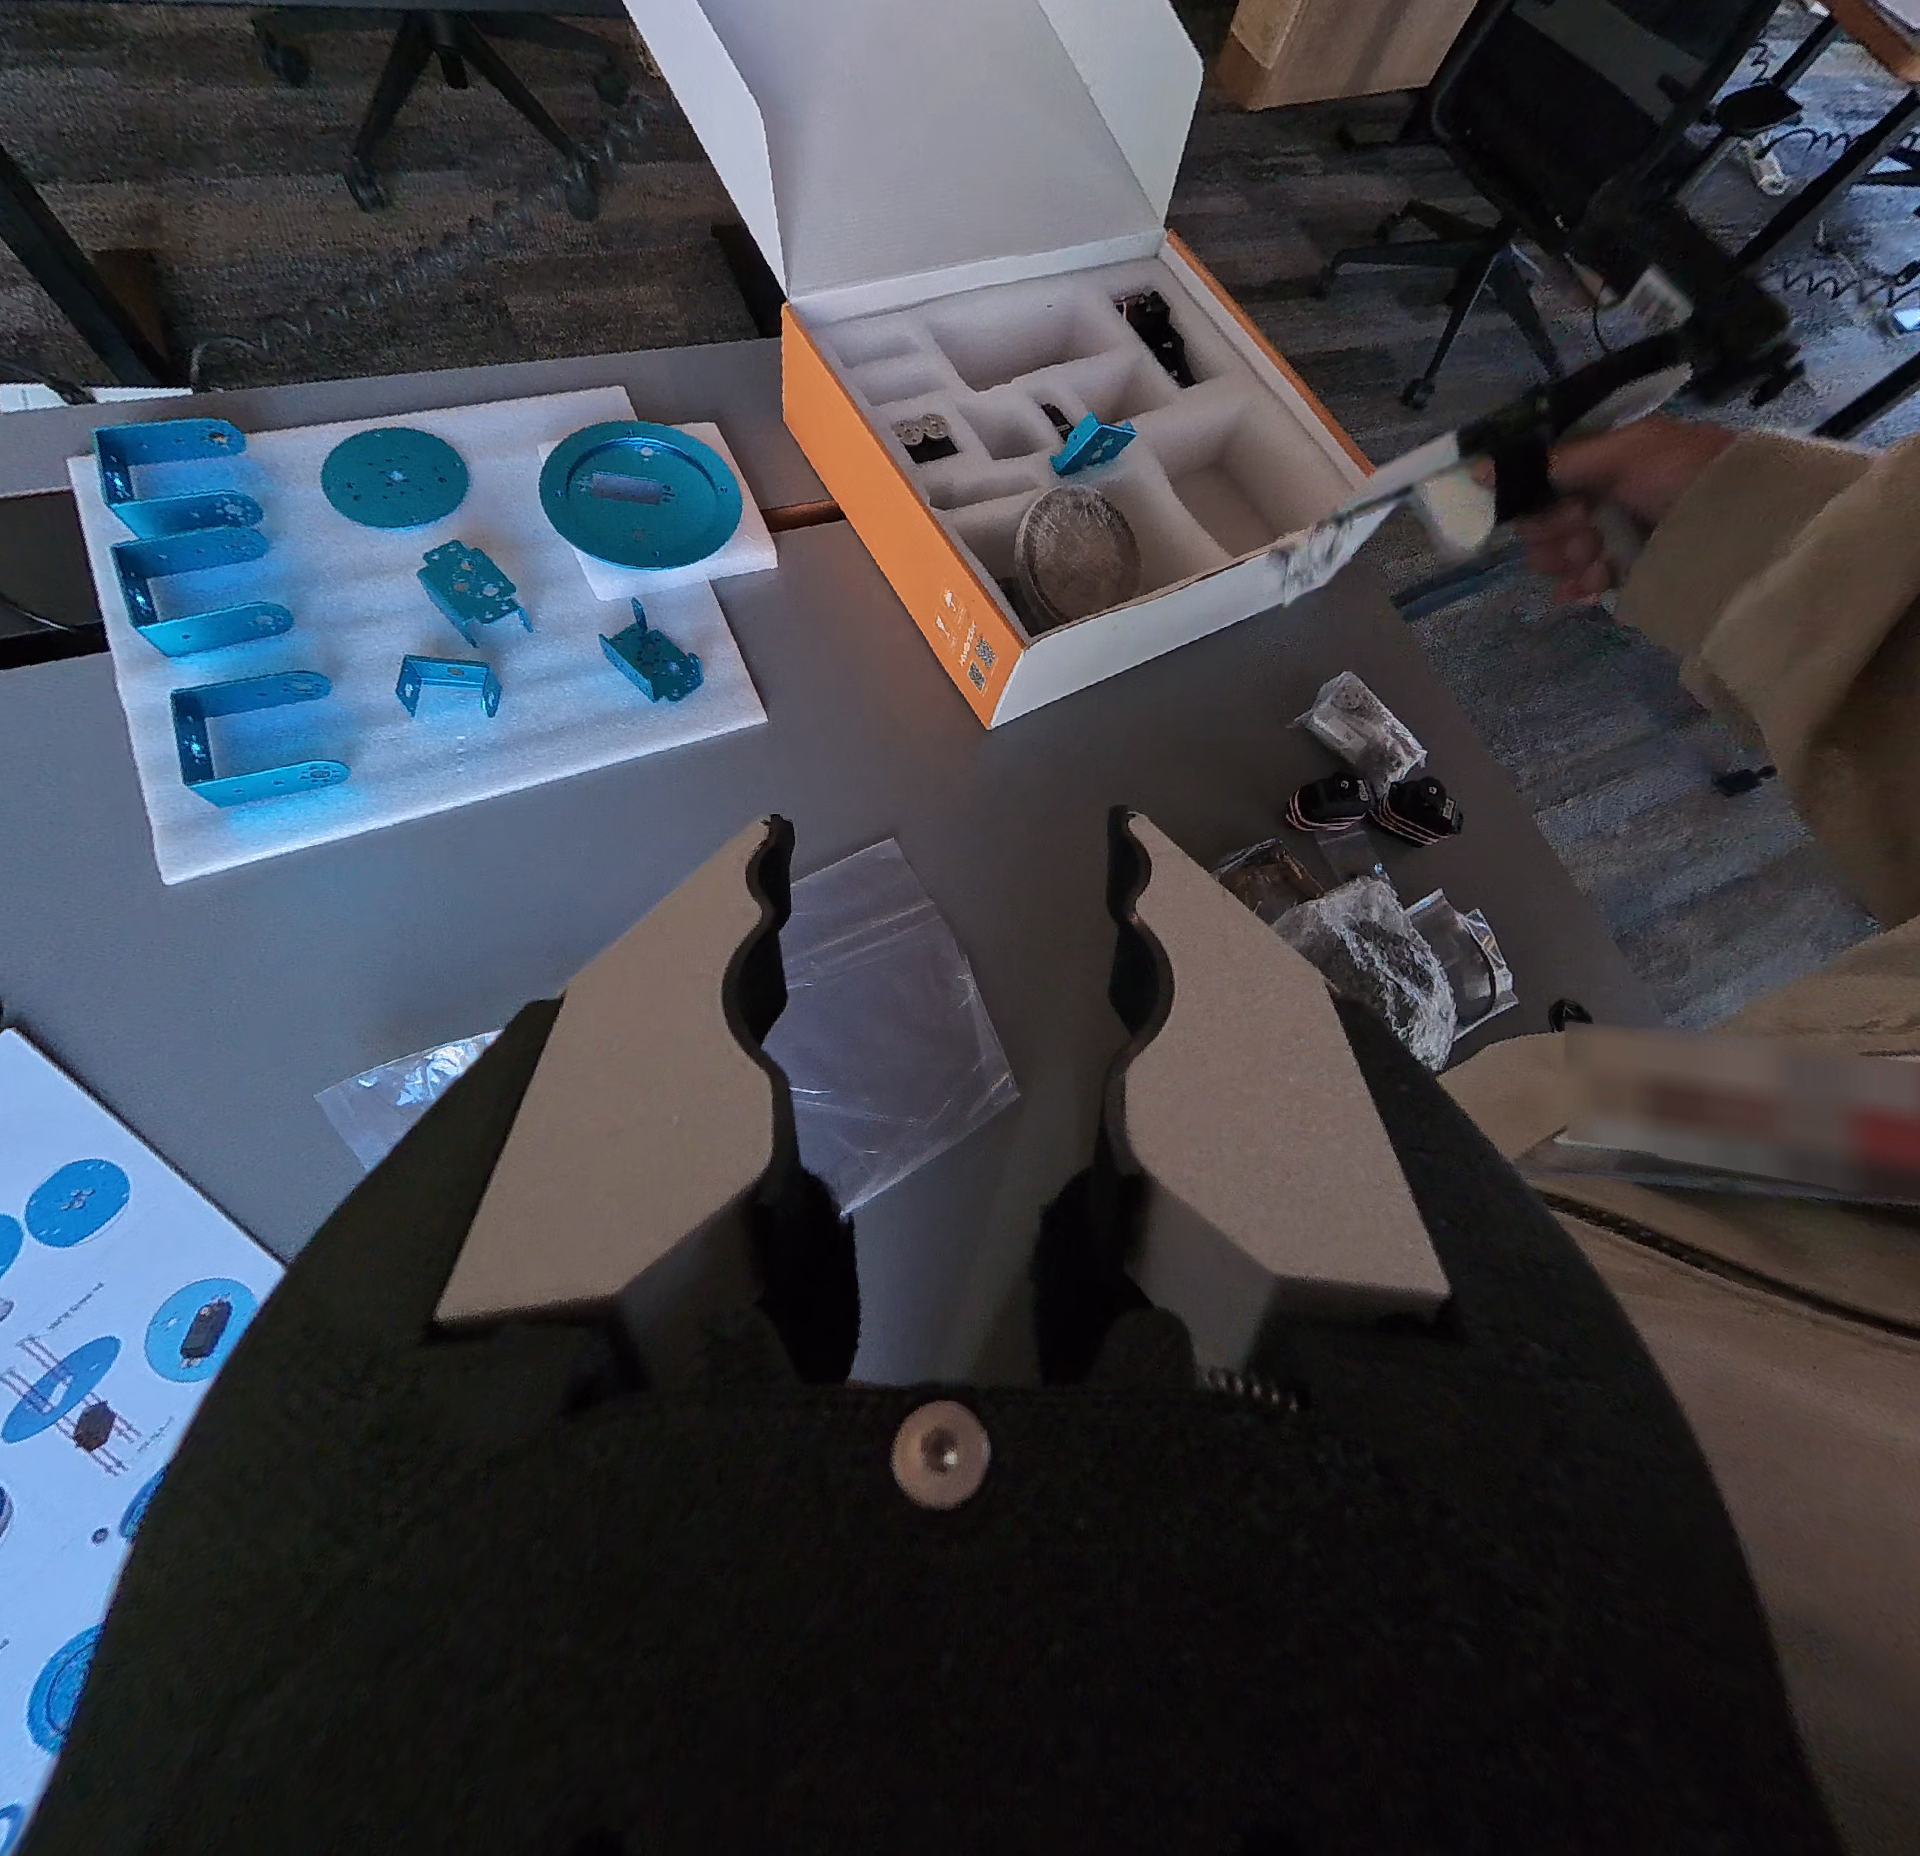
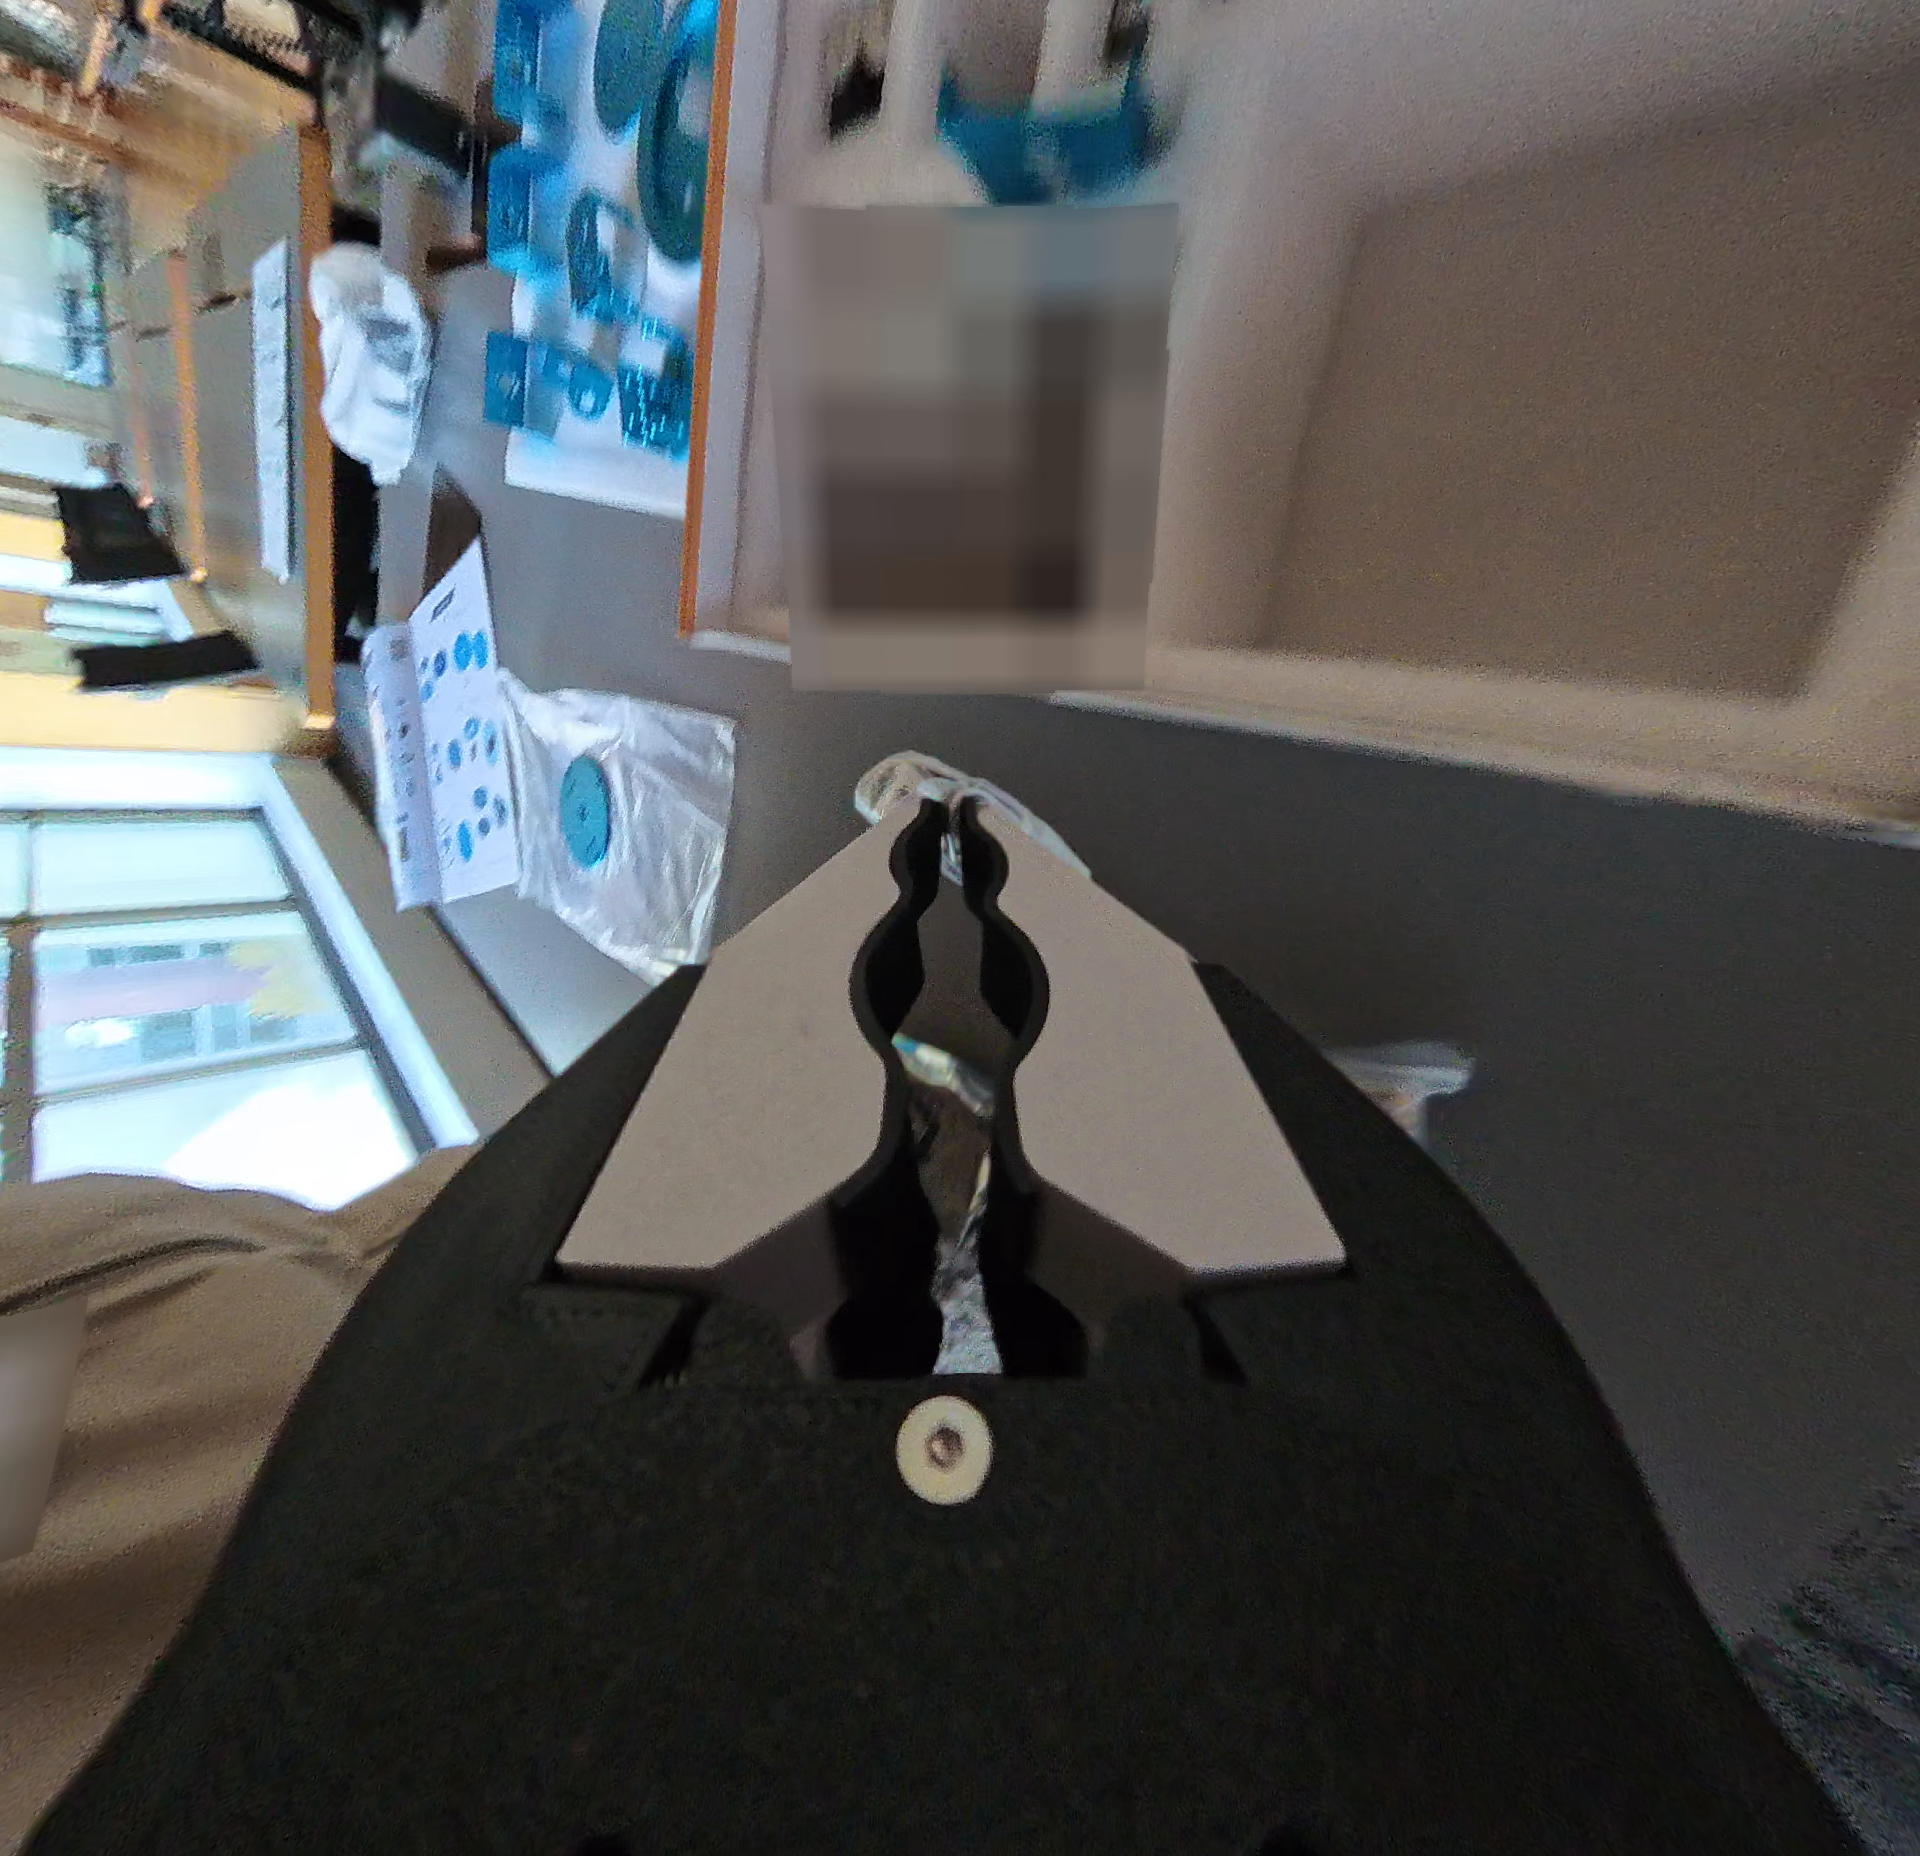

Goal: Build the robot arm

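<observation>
My left gripper (image 1: 948, 830) is open and empty, held low over the grey table (image 1: 623, 923). An empty clear plastic bag (image 1: 894, 1017) lies flat on the table under its jaws. My right gripper (image 2: 940, 819) is shut on a small clear plastic bag (image 2: 902, 776), which sticks out past the tips. The right wrist view is rolled sideways and blurred. In the left wrist view the right gripper (image 1: 1351, 518) hangs in the air at the right corner of an open orange-and-white box (image 1: 894, 518), with the small bag (image 1: 1311, 559) dangling from it.
Several blue metal brackets and discs lie on a white foam sheet (image 1: 520, 767) at the back left. The box's foam insert holds a blue bracket (image 1: 1091, 442) and a wrapped disc (image 1: 1075, 554). Two black servos (image 1: 1371, 804) and bagged parts (image 1: 1361, 959) lie right. An instruction sheet (image 1: 94, 1339) lies near left. The tips of one gripper are about 45 cm away from the tips of the other.
</observation>
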Motion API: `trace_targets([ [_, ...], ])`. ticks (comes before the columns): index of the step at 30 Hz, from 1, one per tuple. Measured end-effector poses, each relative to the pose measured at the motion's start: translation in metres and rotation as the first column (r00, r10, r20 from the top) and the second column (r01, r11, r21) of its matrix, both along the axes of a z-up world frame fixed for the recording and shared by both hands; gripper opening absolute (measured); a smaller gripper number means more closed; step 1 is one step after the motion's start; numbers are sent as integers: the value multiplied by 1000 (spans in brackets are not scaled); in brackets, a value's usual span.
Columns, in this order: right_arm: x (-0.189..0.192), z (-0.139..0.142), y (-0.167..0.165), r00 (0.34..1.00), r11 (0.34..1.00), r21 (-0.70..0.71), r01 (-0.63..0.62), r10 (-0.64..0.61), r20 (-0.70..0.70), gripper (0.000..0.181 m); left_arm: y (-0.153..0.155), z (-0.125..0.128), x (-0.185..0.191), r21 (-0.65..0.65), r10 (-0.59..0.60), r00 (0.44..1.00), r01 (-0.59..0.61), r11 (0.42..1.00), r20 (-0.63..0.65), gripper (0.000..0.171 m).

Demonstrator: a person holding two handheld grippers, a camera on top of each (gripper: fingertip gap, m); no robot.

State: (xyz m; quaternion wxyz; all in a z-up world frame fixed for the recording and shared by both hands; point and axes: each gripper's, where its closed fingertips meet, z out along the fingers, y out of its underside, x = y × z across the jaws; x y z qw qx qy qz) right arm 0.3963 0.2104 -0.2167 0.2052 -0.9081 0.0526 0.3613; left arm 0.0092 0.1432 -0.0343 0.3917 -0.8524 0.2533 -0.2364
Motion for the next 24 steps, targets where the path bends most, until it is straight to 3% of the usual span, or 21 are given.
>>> trace_targets([
  [3, 33, 10, 32, 994, 999, 1, 34, -34, 105, 2, 1, 0, -3, 1, 11, 1000, -11, 1000, -2, 60],
  [6, 53, -6, 60, 976, 998, -59, -2, 14, 217, 2, 3, 0, -5, 2, 22, 1000, -22, 1000, -3, 60],
  [9, 65, -42, 71, 932, 974, -215, -79, 149, 331, 2, 5, -1, -9, 0, 31, 999, -31, 1000, -13, 61],
  [12, 66, -70, 57, 840, 868, -437, -234, 407, 358, 2, 7, -3, -15, -5, 44, 999, -44, 999, -29, 61],
  [14, 70, -76, 63, 786, 836, -480, -268, 477, 392, 2, 9, -3, -21, -6, 59, 998, -59, 998, -37, 61],
  [17, 48, -85, 69, 787, 801, -464, -378, 542, 295, 2, 14, -5, -25, -17, 79, 996, -80, 997, -33, 60],
  [22, 18, -101, 82, 850, 850, -334, -408, 487, 202, 3, 19, -8, -18, -28, 62, 997, -63, 998, -39, 60],
  [24, 16, -94, 81, 860, 865, -290, -408, 472, 196, 10, 19, -10, -14, -32, 48, 998, -49, 998, -46, 60],
])
